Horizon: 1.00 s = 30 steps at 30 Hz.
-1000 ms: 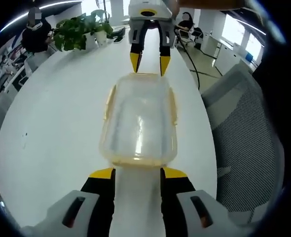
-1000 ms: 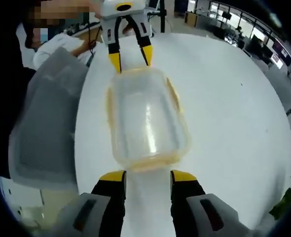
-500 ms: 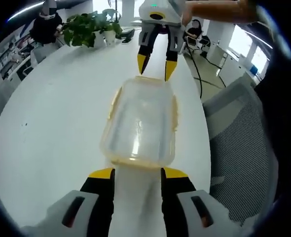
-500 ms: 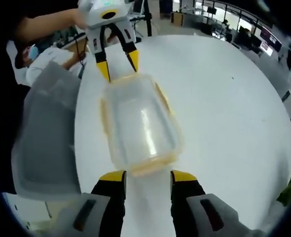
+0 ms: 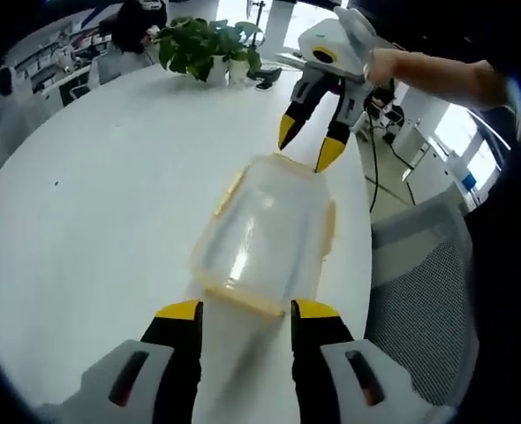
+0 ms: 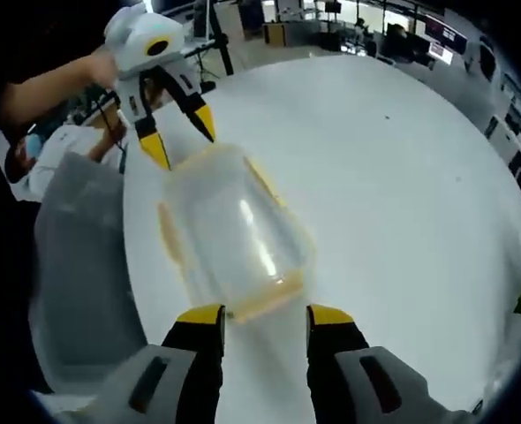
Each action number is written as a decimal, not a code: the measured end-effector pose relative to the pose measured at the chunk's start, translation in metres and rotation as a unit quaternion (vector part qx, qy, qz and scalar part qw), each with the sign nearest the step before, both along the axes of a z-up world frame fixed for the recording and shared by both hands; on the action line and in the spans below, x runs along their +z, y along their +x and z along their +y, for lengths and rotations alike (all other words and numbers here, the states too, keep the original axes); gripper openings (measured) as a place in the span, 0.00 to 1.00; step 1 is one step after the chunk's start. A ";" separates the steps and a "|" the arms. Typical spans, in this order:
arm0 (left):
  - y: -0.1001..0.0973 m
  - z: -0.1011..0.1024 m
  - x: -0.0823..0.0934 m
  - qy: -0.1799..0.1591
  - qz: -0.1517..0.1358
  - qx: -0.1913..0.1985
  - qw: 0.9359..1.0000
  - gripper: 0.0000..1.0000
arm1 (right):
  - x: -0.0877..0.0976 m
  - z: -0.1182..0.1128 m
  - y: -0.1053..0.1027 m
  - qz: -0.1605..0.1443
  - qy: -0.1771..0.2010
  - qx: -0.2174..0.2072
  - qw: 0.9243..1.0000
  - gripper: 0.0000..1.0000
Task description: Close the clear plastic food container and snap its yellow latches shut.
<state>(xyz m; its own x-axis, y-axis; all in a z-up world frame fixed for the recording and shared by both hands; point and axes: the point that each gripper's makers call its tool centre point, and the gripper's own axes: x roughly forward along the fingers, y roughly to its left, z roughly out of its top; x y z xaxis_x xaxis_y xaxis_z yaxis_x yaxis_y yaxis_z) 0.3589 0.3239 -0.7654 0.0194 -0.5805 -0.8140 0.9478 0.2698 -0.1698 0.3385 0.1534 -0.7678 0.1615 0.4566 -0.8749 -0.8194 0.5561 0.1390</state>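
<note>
We see the clear container [image 5: 265,234] lying on the white table [image 5: 93,221] close to its right edge, between our two grippers. The left gripper [image 5: 240,308] and right gripper [image 6: 265,314] both stand open, empty, at its opposite ends; wide bare tabletop lies left.

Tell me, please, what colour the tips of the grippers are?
Yellow, on black fingers. The left gripper view shows it best, on the right gripper beyond the container.
</note>
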 end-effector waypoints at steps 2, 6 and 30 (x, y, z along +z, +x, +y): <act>0.001 0.001 -0.002 0.003 0.004 0.006 1.000 0.39 | 0.000 0.000 0.001 0.001 0.002 -0.006 1.000 0.36; 0.001 -0.001 0.002 -0.009 0.031 0.043 0.999 0.39 | 0.001 0.002 0.003 0.003 0.008 -0.019 1.000 0.36; 0.001 0.002 -0.007 -0.025 0.110 0.192 0.975 0.29 | -0.001 0.005 0.009 0.026 0.020 -0.094 0.995 0.33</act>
<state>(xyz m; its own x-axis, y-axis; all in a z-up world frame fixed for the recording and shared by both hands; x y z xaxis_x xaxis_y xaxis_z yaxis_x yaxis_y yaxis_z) 0.3595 0.3264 -0.7719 0.0713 -0.6043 -0.7935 0.7186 0.5829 -0.3793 0.3470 0.1583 -0.7691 0.2022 0.4566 -0.8664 -0.6917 0.6928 0.2037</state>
